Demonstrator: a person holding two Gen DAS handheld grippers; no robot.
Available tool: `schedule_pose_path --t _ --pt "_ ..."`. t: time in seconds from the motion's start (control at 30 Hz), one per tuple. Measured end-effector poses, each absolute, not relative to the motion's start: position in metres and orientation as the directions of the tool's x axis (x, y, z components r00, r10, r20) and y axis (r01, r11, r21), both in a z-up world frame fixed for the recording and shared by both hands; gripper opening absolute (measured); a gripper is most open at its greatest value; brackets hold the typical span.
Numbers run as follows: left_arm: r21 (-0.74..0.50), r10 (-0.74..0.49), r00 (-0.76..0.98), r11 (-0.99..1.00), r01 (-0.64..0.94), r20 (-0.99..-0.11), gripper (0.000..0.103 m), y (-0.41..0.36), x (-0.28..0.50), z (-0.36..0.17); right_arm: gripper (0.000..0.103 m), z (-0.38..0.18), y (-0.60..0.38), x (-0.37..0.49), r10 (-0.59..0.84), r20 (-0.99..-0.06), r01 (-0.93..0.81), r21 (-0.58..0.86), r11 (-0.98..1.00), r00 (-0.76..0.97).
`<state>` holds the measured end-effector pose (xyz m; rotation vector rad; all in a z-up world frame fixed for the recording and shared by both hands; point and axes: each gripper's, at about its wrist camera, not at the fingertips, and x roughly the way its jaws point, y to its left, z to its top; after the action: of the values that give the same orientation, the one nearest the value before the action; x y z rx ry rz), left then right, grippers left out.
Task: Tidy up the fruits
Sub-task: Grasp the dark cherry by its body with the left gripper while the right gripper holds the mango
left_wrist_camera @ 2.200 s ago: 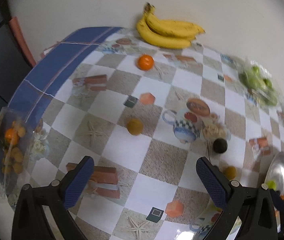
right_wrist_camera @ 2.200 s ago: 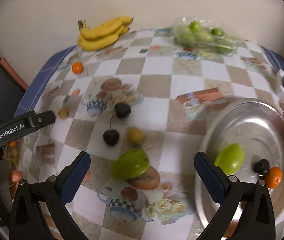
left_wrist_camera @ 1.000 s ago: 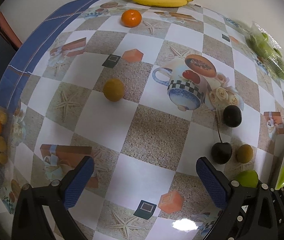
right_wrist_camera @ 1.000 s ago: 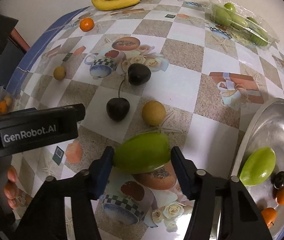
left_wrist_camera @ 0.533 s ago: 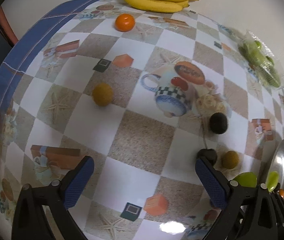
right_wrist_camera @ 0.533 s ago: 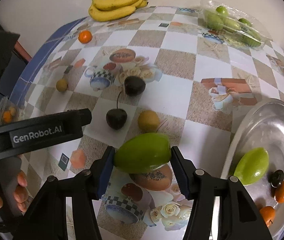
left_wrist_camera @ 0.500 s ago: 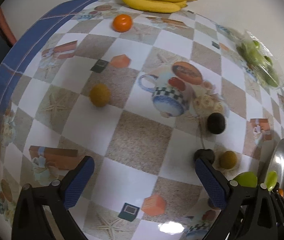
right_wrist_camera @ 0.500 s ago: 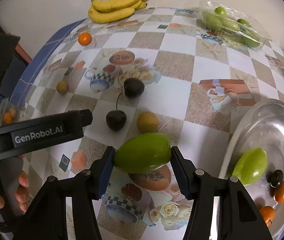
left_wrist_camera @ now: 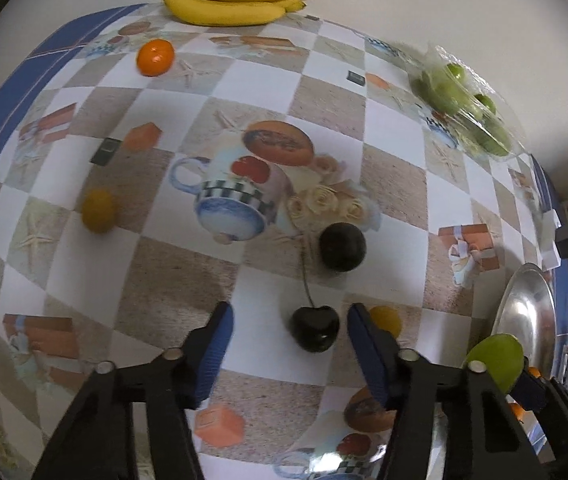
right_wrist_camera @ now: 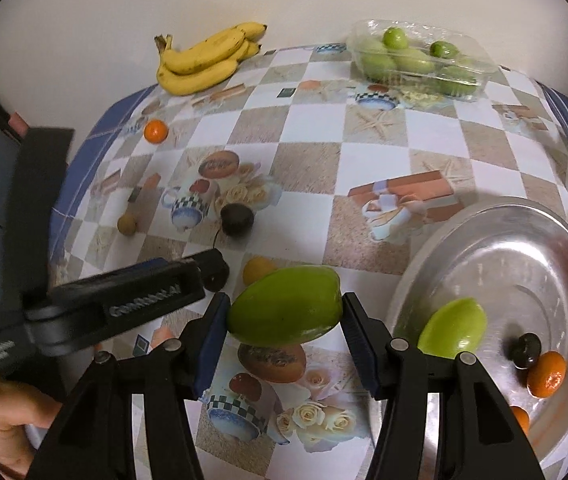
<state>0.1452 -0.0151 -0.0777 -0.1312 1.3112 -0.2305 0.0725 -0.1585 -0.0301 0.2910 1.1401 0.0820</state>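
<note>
My right gripper [right_wrist_camera: 284, 320] is shut on a green mango [right_wrist_camera: 286, 310] and holds it above the table, left of the steel plate [right_wrist_camera: 484, 248]. The plate holds another green mango [right_wrist_camera: 452, 328], a dark cherry [right_wrist_camera: 526, 350] and small oranges [right_wrist_camera: 546, 374]. My left gripper [left_wrist_camera: 290, 334] is open, its jaws on either side of a dark cherry [left_wrist_camera: 315, 333] with a stem. A second dark fruit [left_wrist_camera: 342, 246] lies just beyond. A small yellow fruit [left_wrist_camera: 384, 320] sits behind the right finger. The held mango also shows in the left wrist view [left_wrist_camera: 494, 360].
Bananas [left_wrist_camera: 231, 2] lie at the far edge by the wall. An orange [left_wrist_camera: 155, 57] and a yellow fruit [left_wrist_camera: 98, 210] lie on the left. A clear box of green fruit [right_wrist_camera: 416, 58] stands far right. The left gripper's body [right_wrist_camera: 123, 304] is close to my right gripper.
My left gripper has moved down and right to the stemmed cherry and its jaws have narrowed around it. My right gripper has lifted the green mango and shifted toward the plate.
</note>
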Motion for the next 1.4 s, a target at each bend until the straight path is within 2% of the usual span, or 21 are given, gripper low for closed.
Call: schedule_pose_path --t 0.53,1.0,1.4 --pt "-0.239 -0.252 0.225 0.967 0.085 -0.941 0.029 -0.025 0.146 -0.084 0.058 -0.027 -0.173 0.068 0.237 -0.872 0.11 0.31 0.944 0.428" --pt "-0.242 -0.258 0.272 0.966 0.092 -0.927 0.027 -0.024 0.144 -0.06 0.058 -0.019 -0.185 0.064 0.246 -0.862 0.138 0.338 0.931 0.444" --pt "-0.248 -0.289 0.311 0.954 0.167 -0.905 0.027 -0.052 0.134 -0.025 0.058 -0.025 -0.23 0.051 0.18 -0.887 0.294 0.323 0.899 0.425"
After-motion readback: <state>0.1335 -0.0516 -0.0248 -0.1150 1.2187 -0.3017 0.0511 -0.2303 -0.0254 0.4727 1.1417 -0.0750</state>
